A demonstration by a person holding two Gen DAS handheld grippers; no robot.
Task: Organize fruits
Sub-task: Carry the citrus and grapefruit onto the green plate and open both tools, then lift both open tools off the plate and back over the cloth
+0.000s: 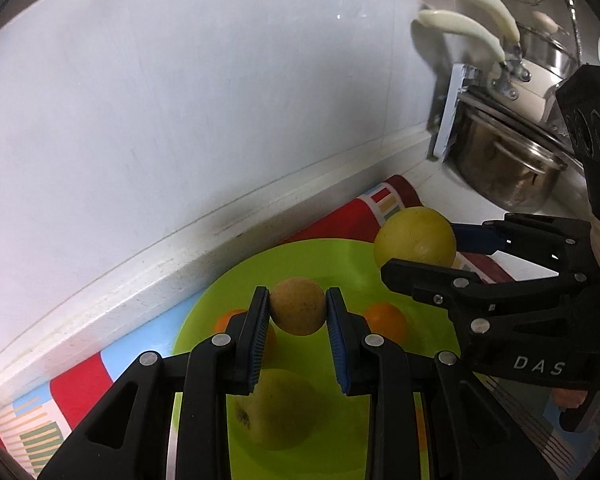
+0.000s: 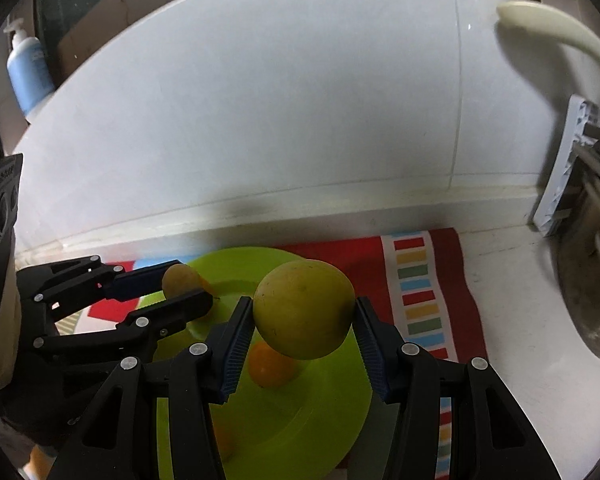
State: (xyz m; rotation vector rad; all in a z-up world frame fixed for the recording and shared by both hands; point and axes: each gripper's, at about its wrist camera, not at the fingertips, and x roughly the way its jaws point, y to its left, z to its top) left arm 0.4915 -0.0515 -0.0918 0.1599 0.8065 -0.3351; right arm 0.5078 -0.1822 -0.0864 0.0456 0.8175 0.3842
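Note:
My left gripper (image 1: 298,312) is shut on a small brownish round fruit (image 1: 298,306) held above a lime green plate (image 1: 340,256). On the plate lie two oranges (image 1: 386,320) and a large yellow-green fruit (image 1: 276,408). In the left wrist view my right gripper (image 1: 420,254) comes in from the right, carrying a yellow-green fruit (image 1: 414,236). The right wrist view shows my right gripper (image 2: 304,312) shut on that big yellow-green fruit (image 2: 304,308) over the green plate (image 2: 328,400), with an orange (image 2: 270,364) below. My left gripper (image 2: 184,284) there holds the small fruit (image 2: 178,278).
A striped red, blue and white cloth (image 2: 420,292) lies under the plate on a white counter. A white tiled wall (image 1: 180,100) stands close behind. Steel pots with cream handles (image 1: 508,160) sit at the right. A blue pump bottle (image 2: 26,68) stands far left.

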